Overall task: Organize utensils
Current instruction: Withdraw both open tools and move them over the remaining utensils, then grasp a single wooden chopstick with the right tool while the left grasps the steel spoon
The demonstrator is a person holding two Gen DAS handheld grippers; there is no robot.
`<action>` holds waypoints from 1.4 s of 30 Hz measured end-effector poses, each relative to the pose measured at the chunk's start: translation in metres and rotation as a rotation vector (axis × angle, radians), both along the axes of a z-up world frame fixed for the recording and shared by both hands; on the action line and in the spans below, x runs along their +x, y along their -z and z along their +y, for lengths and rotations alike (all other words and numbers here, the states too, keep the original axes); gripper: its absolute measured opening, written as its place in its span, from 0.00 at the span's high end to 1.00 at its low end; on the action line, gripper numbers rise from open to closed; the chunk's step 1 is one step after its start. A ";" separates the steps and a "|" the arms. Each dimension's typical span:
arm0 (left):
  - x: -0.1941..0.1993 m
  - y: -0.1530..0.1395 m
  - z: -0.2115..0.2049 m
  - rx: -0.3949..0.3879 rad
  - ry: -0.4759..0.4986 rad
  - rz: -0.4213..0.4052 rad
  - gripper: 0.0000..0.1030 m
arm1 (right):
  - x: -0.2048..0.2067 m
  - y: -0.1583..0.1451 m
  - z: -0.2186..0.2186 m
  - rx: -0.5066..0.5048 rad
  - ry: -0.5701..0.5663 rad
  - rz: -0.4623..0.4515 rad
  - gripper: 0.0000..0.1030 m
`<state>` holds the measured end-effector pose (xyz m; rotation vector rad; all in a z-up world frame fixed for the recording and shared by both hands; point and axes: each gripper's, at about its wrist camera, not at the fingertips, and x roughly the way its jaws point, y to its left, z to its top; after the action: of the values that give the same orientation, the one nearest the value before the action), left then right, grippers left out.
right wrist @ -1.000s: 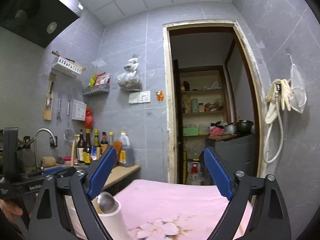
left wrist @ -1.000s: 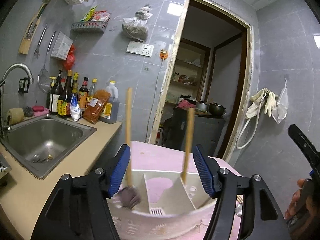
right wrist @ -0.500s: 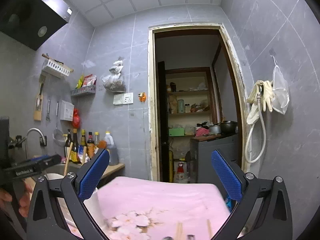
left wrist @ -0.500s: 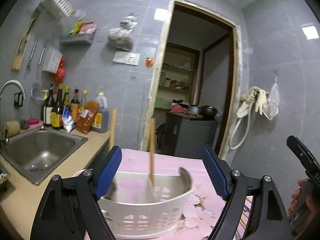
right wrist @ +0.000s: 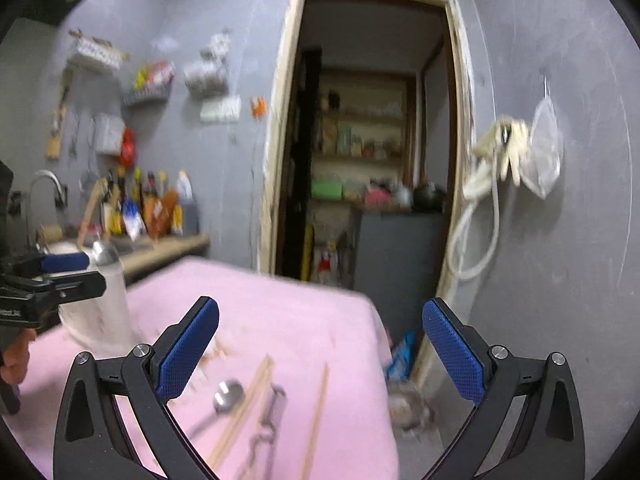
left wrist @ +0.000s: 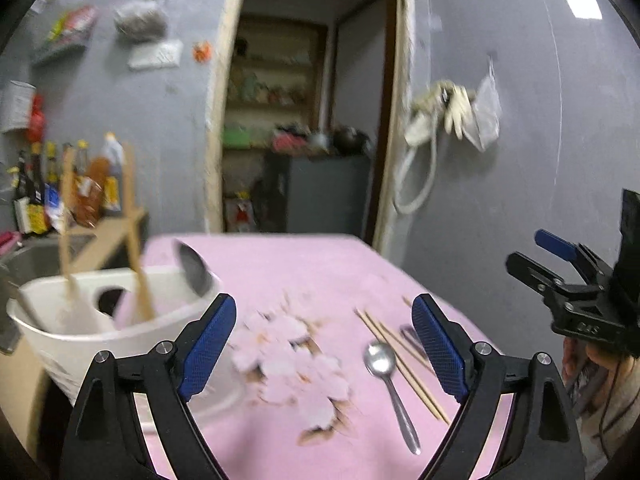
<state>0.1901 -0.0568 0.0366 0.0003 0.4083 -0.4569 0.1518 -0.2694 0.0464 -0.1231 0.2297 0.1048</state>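
A white utensil basket stands at the left of the pink floral cloth, with wooden chopsticks and a metal spoon upright in it. A loose metal spoon and several chopsticks lie on the cloth to the right. My left gripper hovers over the cloth with its jaws opening and nothing between them. My right gripper is open and empty above the spoon, the chopsticks, a lone chopstick and a blurred metal utensil.
A counter with sauce bottles and a sink lies left of the table. A doorway opens behind the table's far edge. A hose and gloves hang on the right wall. Beyond the cloth's right edge is the floor.
My left gripper has swung right, away from the basket, and its jaws have spread wider. The right view has dipped, bringing the loose utensils on the cloth into sight.
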 end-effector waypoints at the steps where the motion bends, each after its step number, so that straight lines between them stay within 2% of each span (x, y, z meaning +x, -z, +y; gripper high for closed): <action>1: 0.003 0.003 -0.005 0.009 0.010 0.018 0.16 | 0.004 0.005 -0.004 0.004 0.005 0.037 0.01; 3: 0.011 0.010 -0.016 0.038 0.032 0.063 0.16 | 0.013 0.014 -0.013 0.026 0.006 0.108 0.04; 6: 0.025 0.021 -0.029 0.080 0.069 0.128 0.17 | 0.029 0.029 -0.023 0.054 -0.014 0.229 0.14; 9: 0.040 0.031 -0.040 0.110 0.107 0.187 0.18 | 0.043 0.041 -0.024 0.052 -0.044 0.323 0.19; 10: 0.045 0.035 -0.042 0.118 0.120 0.206 0.19 | 0.046 0.044 -0.023 0.047 -0.052 0.346 0.24; 12: 0.057 0.042 -0.048 0.137 0.147 0.250 0.25 | 0.057 0.053 -0.021 0.035 -0.069 0.407 0.34; 14: 0.065 0.052 -0.052 0.153 0.167 0.289 0.35 | 0.067 0.060 -0.021 0.028 -0.083 0.455 0.49; 20: 0.097 0.074 -0.062 0.151 0.219 0.434 0.58 | 0.095 0.077 -0.024 0.026 -0.105 0.578 0.69; 22: 0.105 0.079 -0.064 0.146 0.229 0.474 0.63 | 0.104 0.081 -0.025 0.030 -0.111 0.607 0.73; 26: 0.119 0.087 -0.066 0.127 0.241 0.531 0.65 | 0.122 0.085 -0.026 0.044 -0.126 0.660 0.74; 34: 0.132 0.088 -0.069 0.113 0.272 0.547 0.65 | 0.150 0.089 -0.020 0.050 -0.138 0.735 0.74; 36: 0.133 0.089 -0.070 0.116 0.278 0.547 0.69 | 0.151 0.089 -0.017 0.028 -0.137 0.748 0.74; 38: 0.133 0.089 -0.071 0.114 0.289 0.550 0.83 | 0.151 0.089 -0.015 0.011 -0.132 0.760 0.76; 40: 0.135 0.092 -0.073 0.112 0.316 0.568 0.92 | 0.154 0.088 -0.014 0.024 -0.133 0.780 0.84; 42: 0.135 0.092 -0.074 0.119 0.316 0.564 0.93 | 0.155 0.087 -0.017 0.055 -0.127 0.794 0.90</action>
<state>0.3252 -0.1307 -0.0553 0.0533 0.9979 -0.7457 0.3068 -0.2864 -0.0408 -0.0353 1.0112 0.2845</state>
